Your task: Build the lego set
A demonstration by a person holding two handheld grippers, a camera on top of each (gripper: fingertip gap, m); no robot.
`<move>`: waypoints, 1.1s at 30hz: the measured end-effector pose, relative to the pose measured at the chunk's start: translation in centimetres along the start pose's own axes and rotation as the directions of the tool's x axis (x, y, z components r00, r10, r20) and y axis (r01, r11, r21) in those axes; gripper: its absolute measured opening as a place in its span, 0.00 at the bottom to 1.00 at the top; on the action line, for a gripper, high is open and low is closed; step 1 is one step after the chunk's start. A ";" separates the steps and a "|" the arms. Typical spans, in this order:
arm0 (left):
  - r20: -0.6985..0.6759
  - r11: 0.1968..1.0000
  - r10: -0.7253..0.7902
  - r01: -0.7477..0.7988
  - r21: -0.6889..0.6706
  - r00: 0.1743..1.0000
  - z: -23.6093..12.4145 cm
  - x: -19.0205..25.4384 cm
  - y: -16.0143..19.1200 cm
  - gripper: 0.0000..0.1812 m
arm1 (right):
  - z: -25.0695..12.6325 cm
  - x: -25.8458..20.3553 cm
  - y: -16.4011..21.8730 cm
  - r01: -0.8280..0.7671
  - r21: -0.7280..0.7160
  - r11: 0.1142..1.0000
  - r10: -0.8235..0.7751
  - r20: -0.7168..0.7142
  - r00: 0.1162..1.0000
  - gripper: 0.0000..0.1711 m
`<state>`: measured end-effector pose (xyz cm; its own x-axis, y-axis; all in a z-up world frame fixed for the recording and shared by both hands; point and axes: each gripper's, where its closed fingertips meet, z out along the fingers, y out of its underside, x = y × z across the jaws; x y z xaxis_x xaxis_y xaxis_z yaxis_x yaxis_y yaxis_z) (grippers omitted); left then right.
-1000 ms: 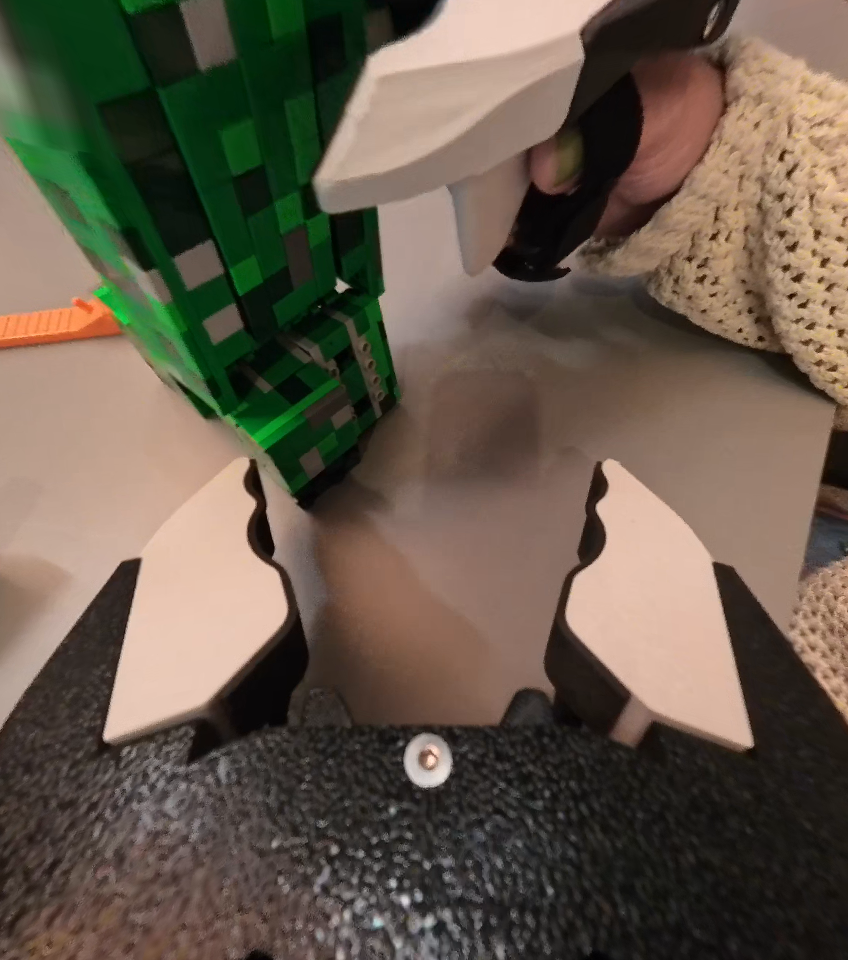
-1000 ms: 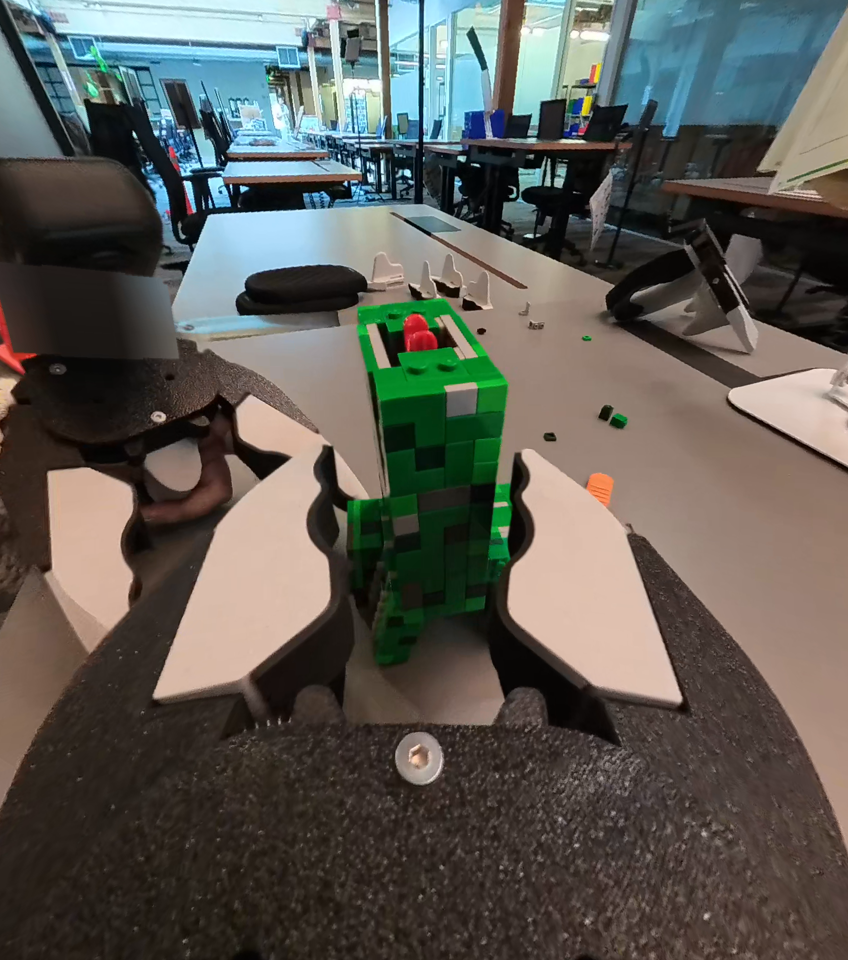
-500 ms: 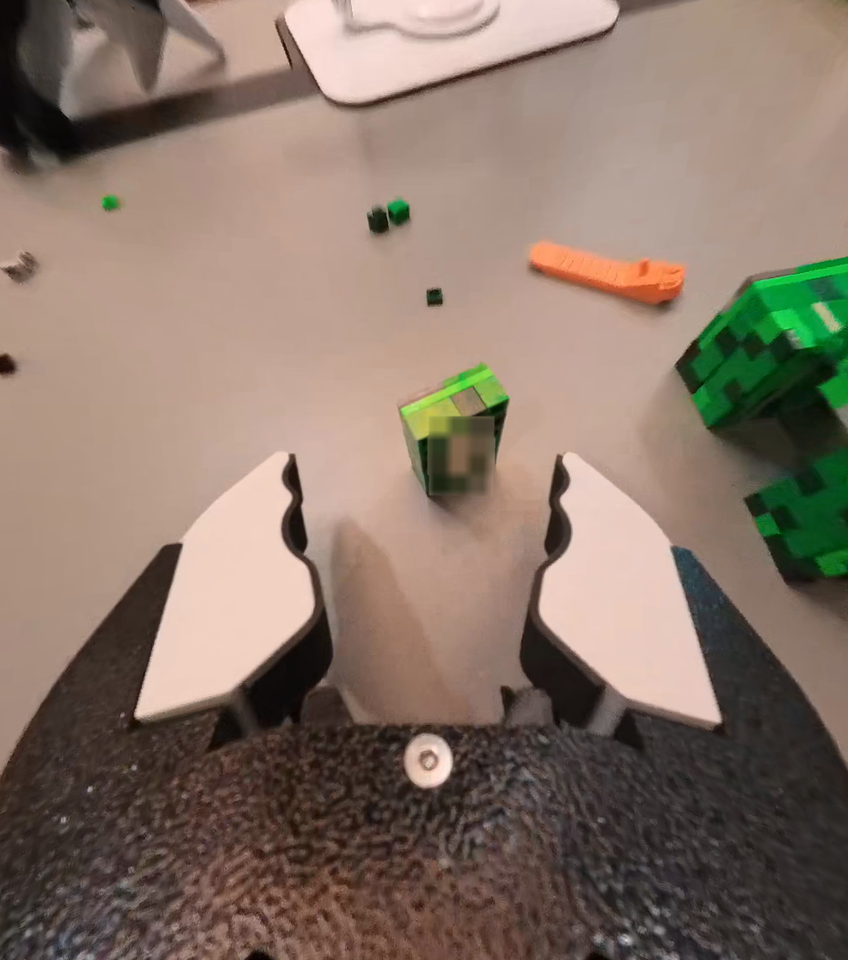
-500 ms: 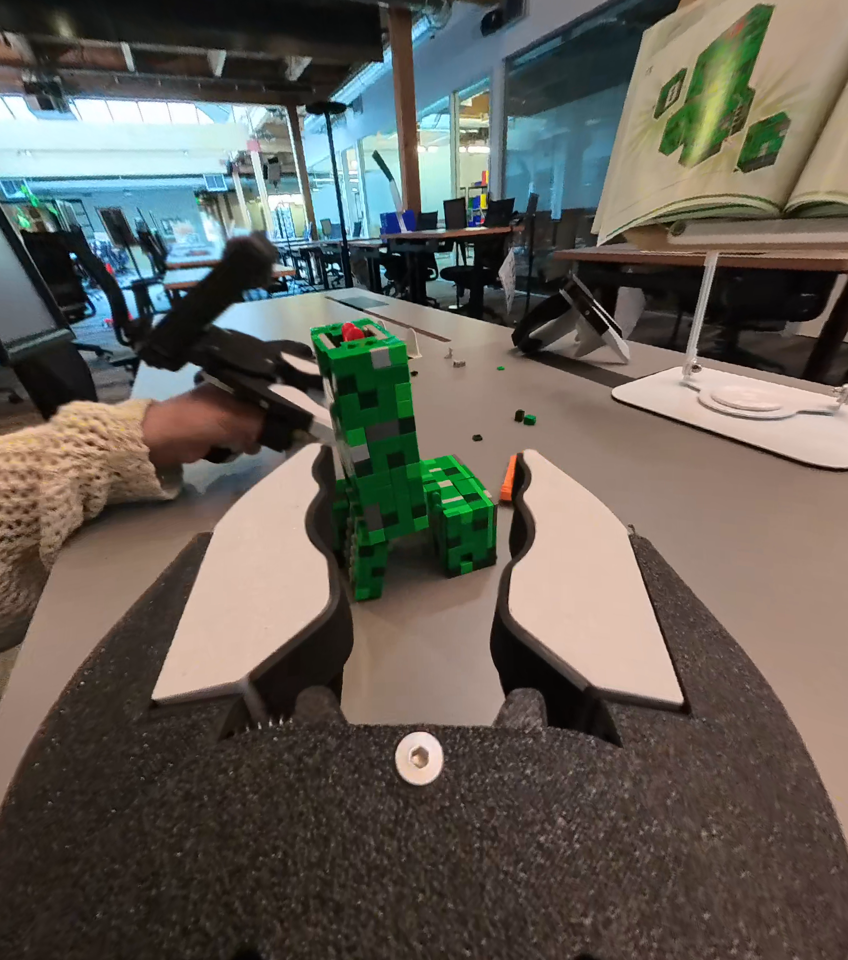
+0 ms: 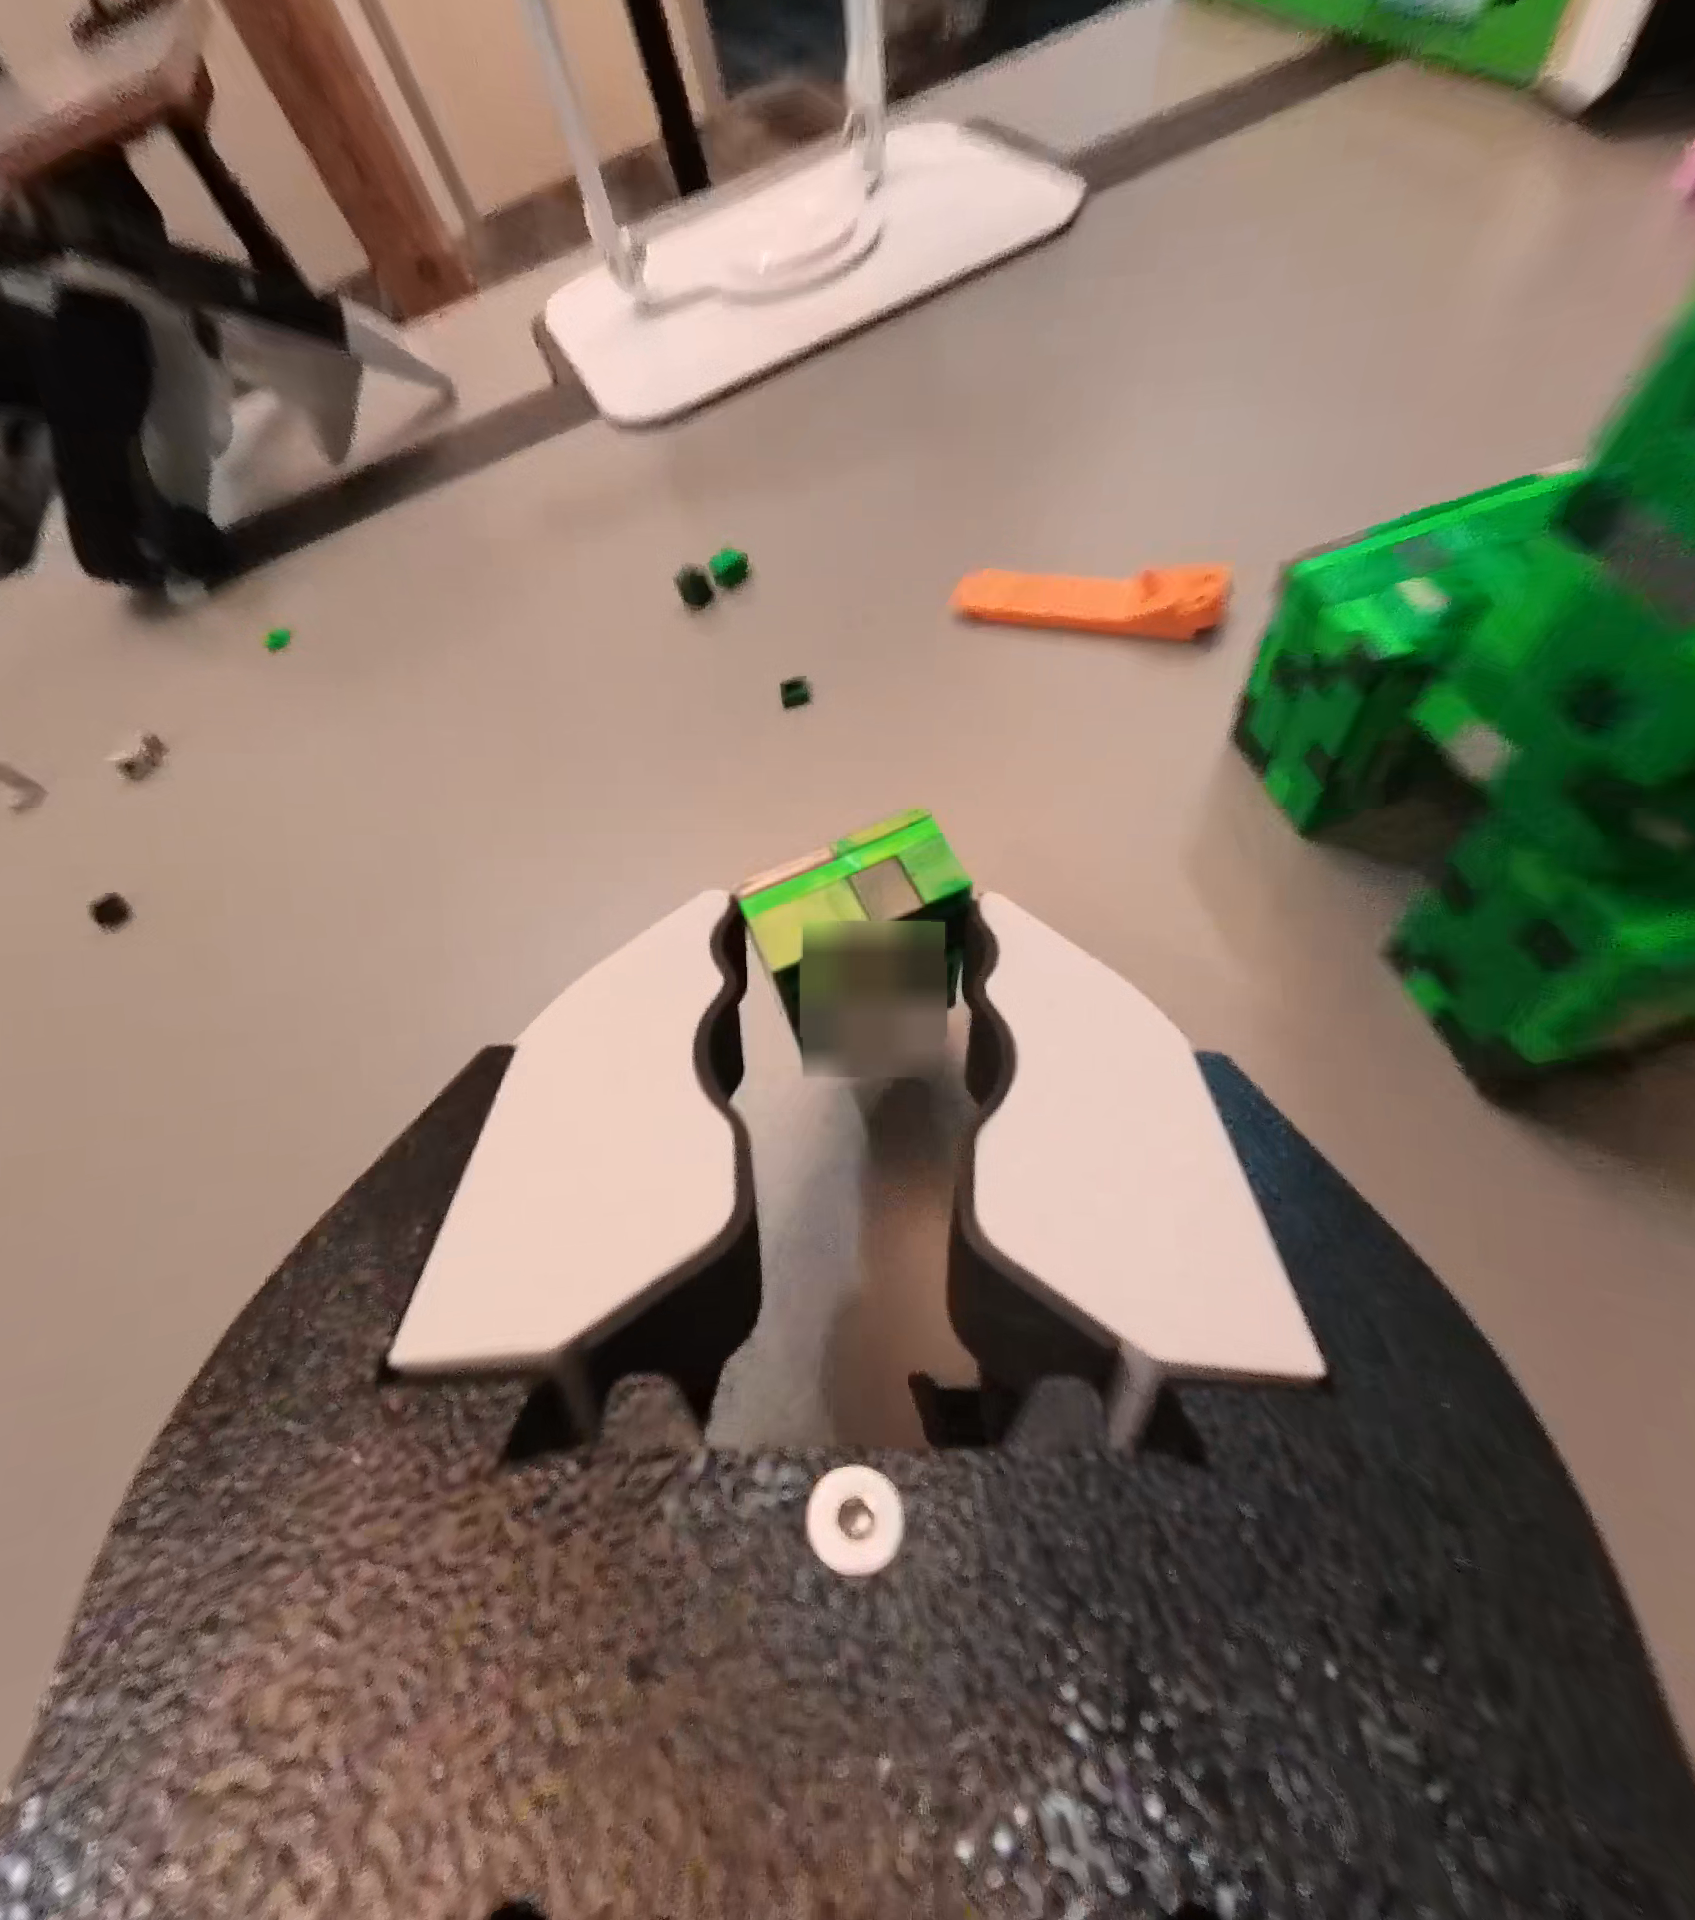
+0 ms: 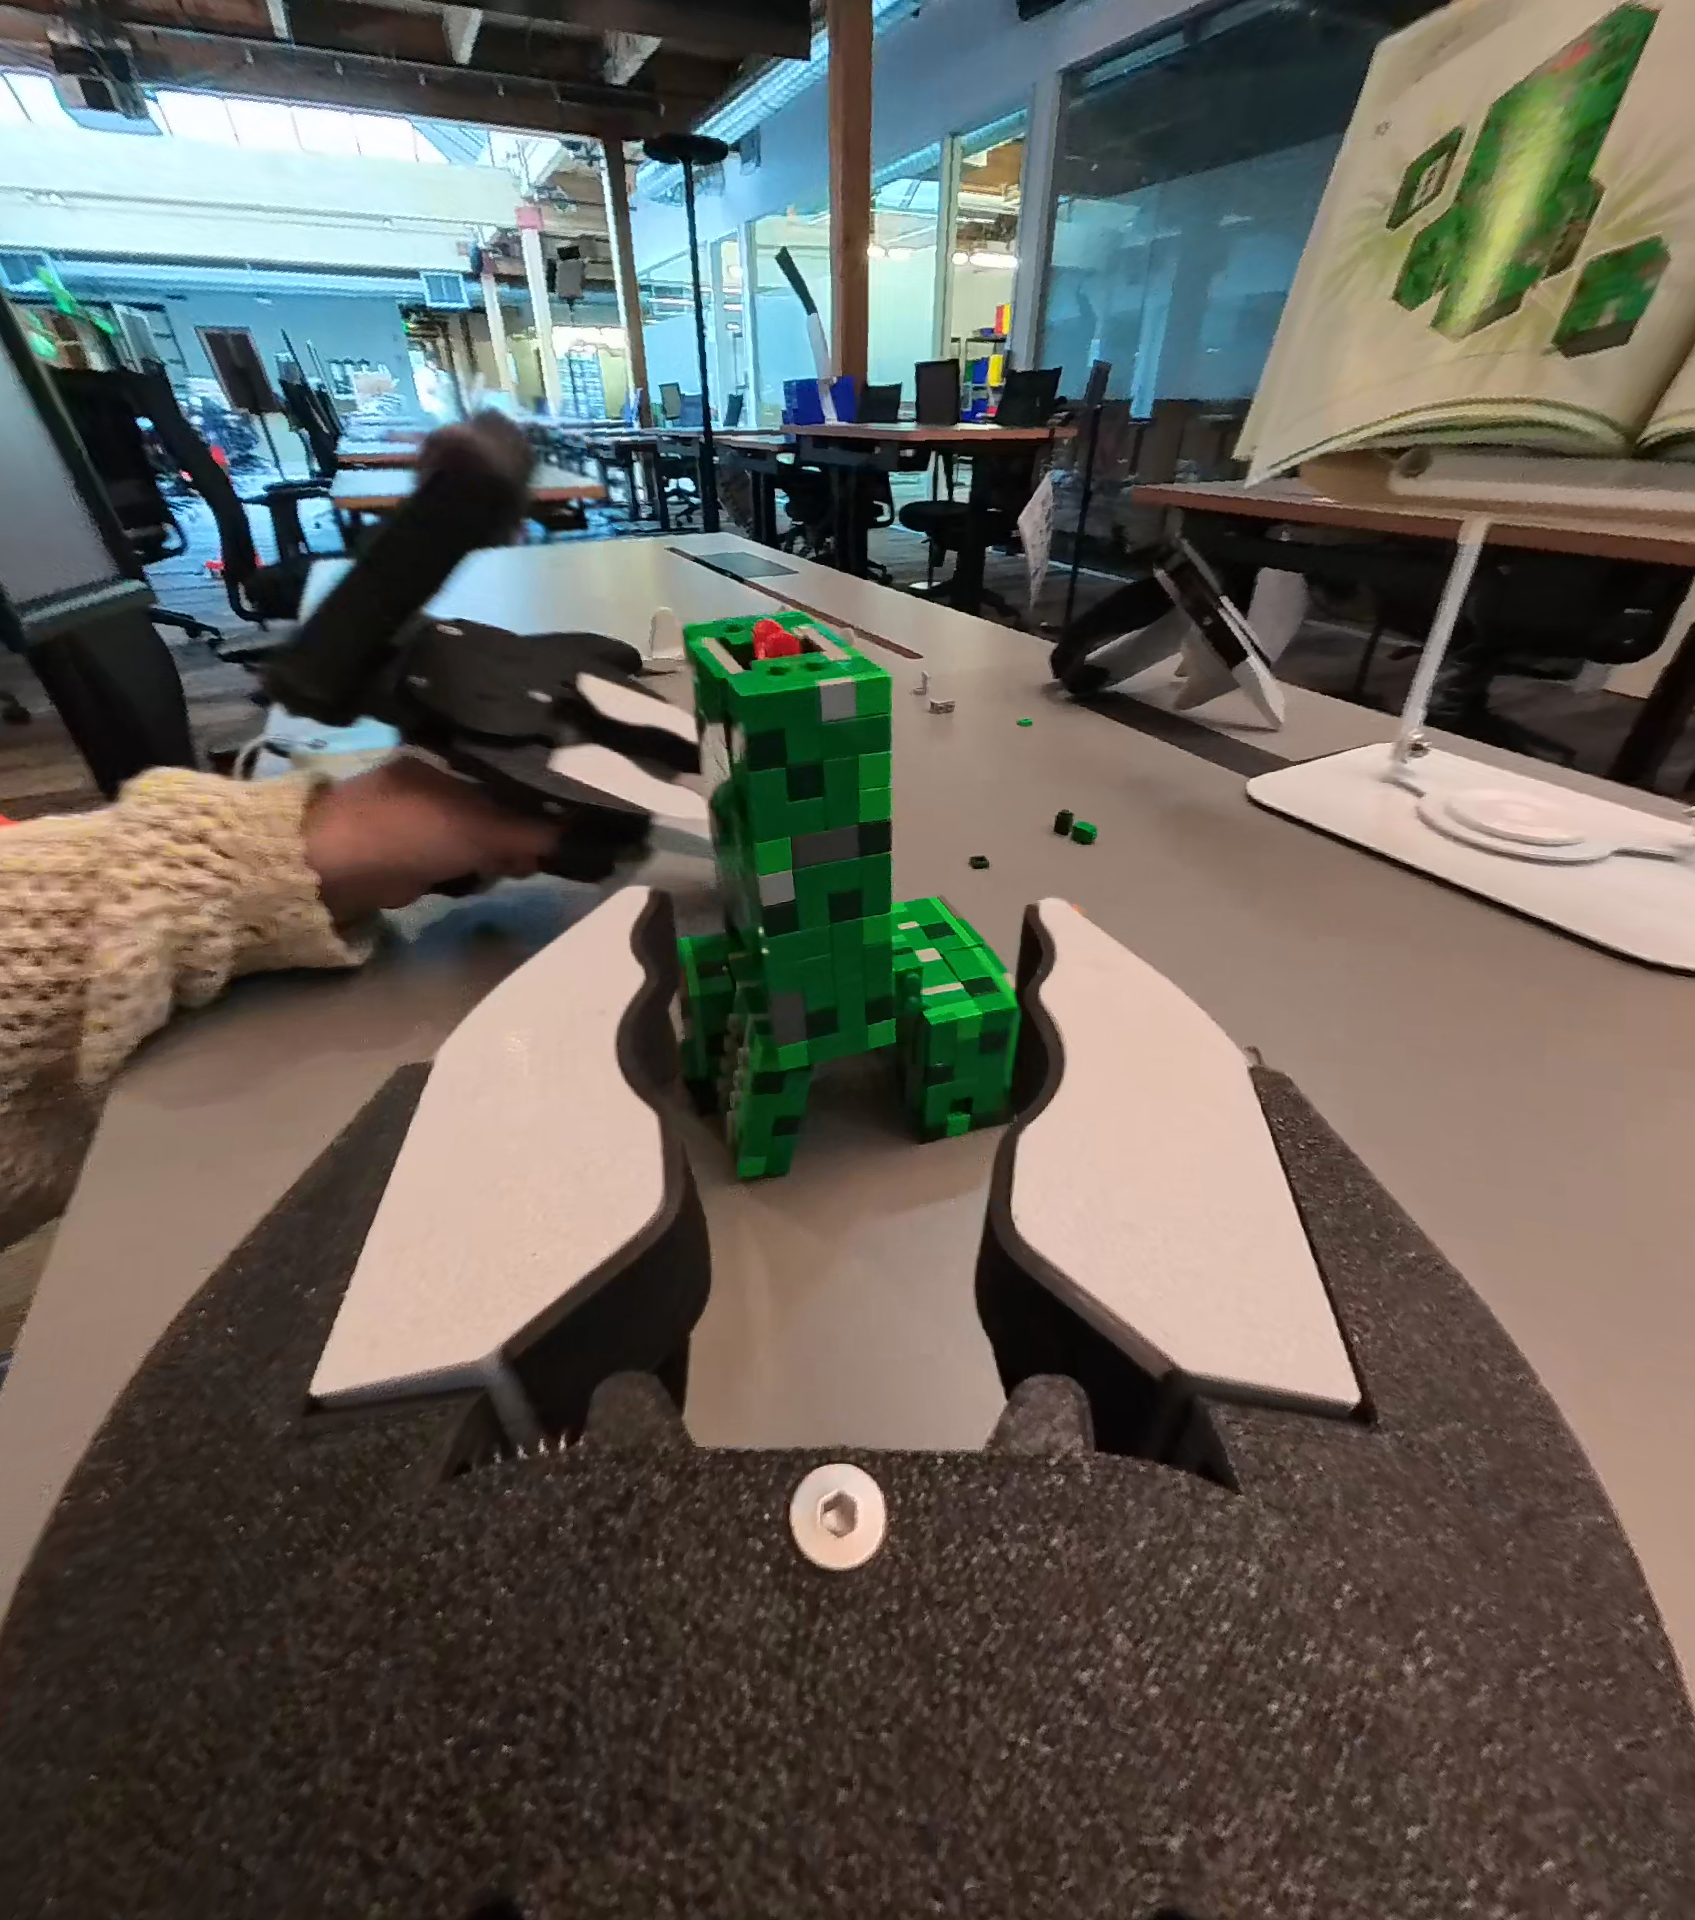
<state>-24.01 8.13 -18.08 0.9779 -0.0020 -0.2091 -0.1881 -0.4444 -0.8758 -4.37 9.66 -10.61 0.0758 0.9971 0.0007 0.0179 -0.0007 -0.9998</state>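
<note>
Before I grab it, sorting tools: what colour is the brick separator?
Orange brick separator; left wrist view shows it best.

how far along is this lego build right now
Mostly built: the green figure stands on the table with body and legs assembled, its top open with red pieces showing. In hand: the left gripper is closed on a small green block. The right gripper is open and empty near the figure's legs. Left: attaching that block, plus the loose small pieces near the orange tool.

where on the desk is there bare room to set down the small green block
Bare grey table lies left of the left gripper, nearer than the scattered small pieces. It is crowded to the right, by the green lego figure and orange tool.
</note>
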 end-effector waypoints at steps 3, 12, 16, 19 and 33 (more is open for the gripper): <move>-0.169 0.972 0.113 -0.074 0.222 0.979 -4.9 3.8 -2.2 0.21 | -1.0 -1.2 -0.2 0.084 -0.017 0.996 -0.084 0.004 0.996 0.31; -0.740 0.809 0.460 0.111 0.577 0.491 -18.1 16.6 -3.9 0.21 | -0.6 -15.4 2.6 0.090 -0.157 0.984 0.021 0.593 0.805 0.36; -0.779 0.820 0.477 0.115 0.561 0.407 -18.7 17.8 -3.7 0.21 | -0.4 -16.9 2.6 0.097 -0.167 0.981 0.039 0.665 0.746 0.34; -0.786 0.824 0.478 0.109 0.556 0.392 -18.5 18.4 -3.5 0.21 | -0.5 -17.0 1.9 0.062 -0.158 0.986 0.063 0.681 0.730 0.32; -0.722 0.951 0.044 0.193 0.242 0.690 -12.1 16.1 -3.9 0.32 | 0.4 -9.1 4.2 0.260 -0.221 0.940 -0.229 0.156 0.961 0.20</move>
<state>-6.44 -1.00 -12.77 0.7326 -0.6679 0.1312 -0.0126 -0.2060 -0.9785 -5.38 0.59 -14.84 -0.0870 0.9701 0.2264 0.2570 0.2414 -0.9358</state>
